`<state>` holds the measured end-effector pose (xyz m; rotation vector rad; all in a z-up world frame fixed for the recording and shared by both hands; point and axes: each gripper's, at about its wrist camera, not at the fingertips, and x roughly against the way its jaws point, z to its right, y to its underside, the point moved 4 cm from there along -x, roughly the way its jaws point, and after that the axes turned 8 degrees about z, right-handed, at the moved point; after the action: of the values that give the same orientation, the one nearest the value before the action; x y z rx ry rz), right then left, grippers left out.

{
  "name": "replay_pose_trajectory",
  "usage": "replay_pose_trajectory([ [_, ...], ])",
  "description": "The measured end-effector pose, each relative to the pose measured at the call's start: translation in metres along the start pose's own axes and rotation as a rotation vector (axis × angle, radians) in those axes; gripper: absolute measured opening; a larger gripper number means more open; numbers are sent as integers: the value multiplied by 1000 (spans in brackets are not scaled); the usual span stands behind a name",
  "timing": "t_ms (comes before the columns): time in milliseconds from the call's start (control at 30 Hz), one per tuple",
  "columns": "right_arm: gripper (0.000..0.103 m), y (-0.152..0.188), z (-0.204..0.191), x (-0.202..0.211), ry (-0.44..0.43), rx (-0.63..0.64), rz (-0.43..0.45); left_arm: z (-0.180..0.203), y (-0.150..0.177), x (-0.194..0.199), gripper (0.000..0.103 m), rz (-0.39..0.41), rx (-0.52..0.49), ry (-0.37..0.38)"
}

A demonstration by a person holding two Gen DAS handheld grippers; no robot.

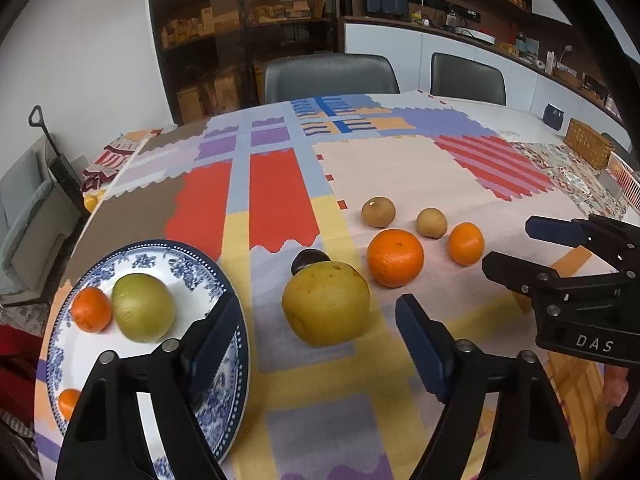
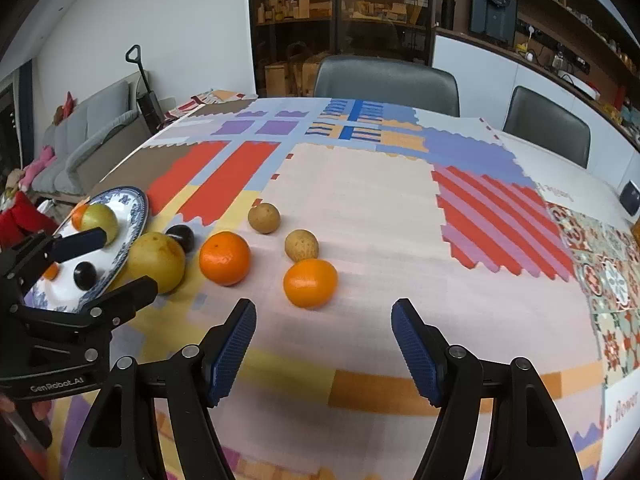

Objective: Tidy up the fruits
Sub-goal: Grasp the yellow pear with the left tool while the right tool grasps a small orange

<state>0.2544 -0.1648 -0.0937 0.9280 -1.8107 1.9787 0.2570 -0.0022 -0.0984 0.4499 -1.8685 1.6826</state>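
A blue-and-white plate (image 1: 224,280) at the left holds a green pear (image 1: 143,307), two small oranges (image 1: 91,309) and a dark plum (image 2: 85,275). On the cloth lie a big yellow pear (image 1: 326,303), a dark plum (image 1: 310,260) behind it, a large orange (image 1: 395,257), a small orange (image 1: 465,243) and two brown fruits (image 1: 378,211) (image 1: 431,222). My left gripper (image 1: 316,344) is open and empty, its jaws either side of the yellow pear, just short of it. My right gripper (image 2: 324,340) is open and empty, just short of the small orange (image 2: 310,283).
A patchwork cloth (image 2: 360,184) covers the table. Two grey chairs (image 2: 386,80) stand at the far side. A wicker basket (image 1: 588,148) and a white rack (image 1: 626,178) sit at the far right. A sofa (image 2: 88,140) stands off to the left.
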Motion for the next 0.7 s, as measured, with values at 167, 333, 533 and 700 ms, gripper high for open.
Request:
replay_pose_trajectory([
  [167,67,-3,5,-16,-18,-33,-12,-2,0,-11,66,-23,15,20],
  [333,56,-3,5,-32,-48,-57,-49,-2,2,-18,53,-47,35,44],
  [533,51,-3,0,-42,-69,-50,-63,-4,2,-21,50,-59,64,66],
  [700,38,-1,0,-47,-81,-63,-80,-4,2,-21,50,-64,68,63],
])
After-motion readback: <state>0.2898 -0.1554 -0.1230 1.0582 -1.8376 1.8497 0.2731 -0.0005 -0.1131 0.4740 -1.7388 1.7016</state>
